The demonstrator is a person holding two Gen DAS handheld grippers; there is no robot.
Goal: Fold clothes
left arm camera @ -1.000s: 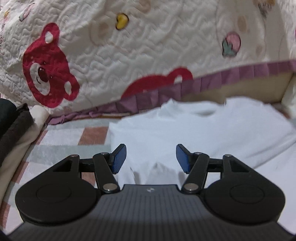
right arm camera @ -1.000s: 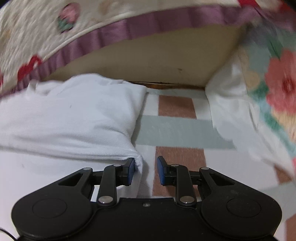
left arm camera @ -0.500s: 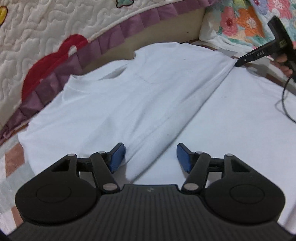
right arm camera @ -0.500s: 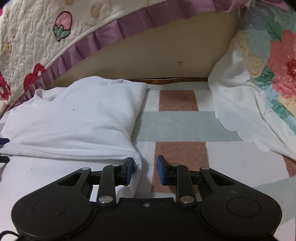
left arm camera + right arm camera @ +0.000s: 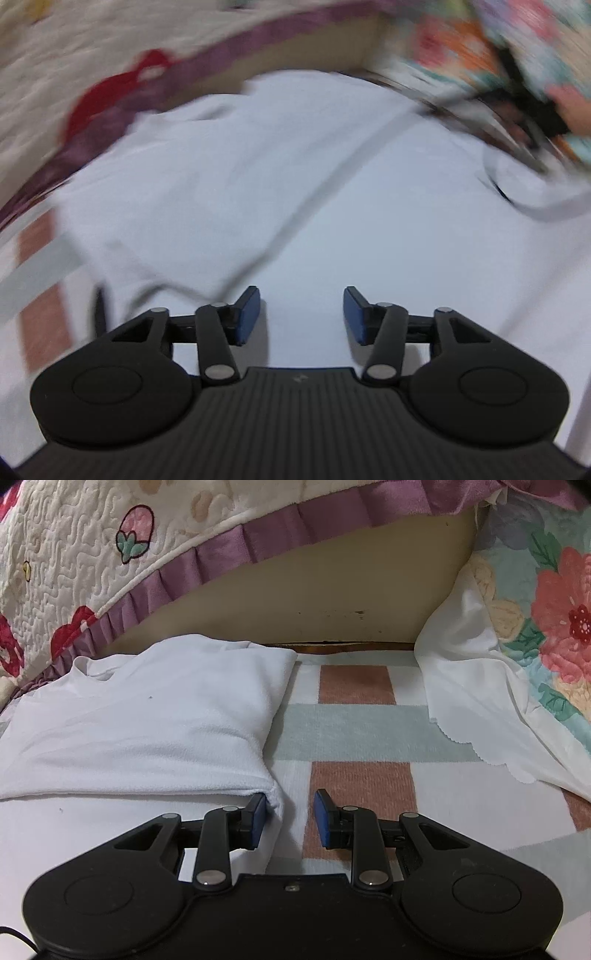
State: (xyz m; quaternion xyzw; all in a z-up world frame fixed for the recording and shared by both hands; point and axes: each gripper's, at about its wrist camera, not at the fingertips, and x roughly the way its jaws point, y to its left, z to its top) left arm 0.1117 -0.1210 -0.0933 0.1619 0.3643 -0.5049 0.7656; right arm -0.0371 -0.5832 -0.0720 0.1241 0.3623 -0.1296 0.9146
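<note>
A white garment (image 5: 155, 716) lies on the bed with its upper part folded down over the lower. The fold's right corner (image 5: 275, 794) rests against the left pad of my right gripper (image 5: 290, 818). Its jaws stand apart and the other pad is clear of the cloth. The left wrist view is blurred. There the garment (image 5: 221, 177) fills the middle, and the fold's edge (image 5: 332, 184) runs diagonally toward the left pad. My left gripper (image 5: 301, 315) is open over the flat white layer with nothing between its pads. The other gripper (image 5: 517, 110) shows as a dark smear at the upper right.
A quilt with red bears and a purple frill (image 5: 74, 572) hangs over the bed's far side. A floral quilt (image 5: 554, 609) with a white scalloped cloth (image 5: 480, 701) lies to the right. The bed has a checked blanket (image 5: 354, 782). A dark cable (image 5: 517, 199) loops over the garment.
The left gripper has swung right and down along the garment, from over the fold's ridge to the flat layer beside it. The right gripper has stayed at the fold's corner.
</note>
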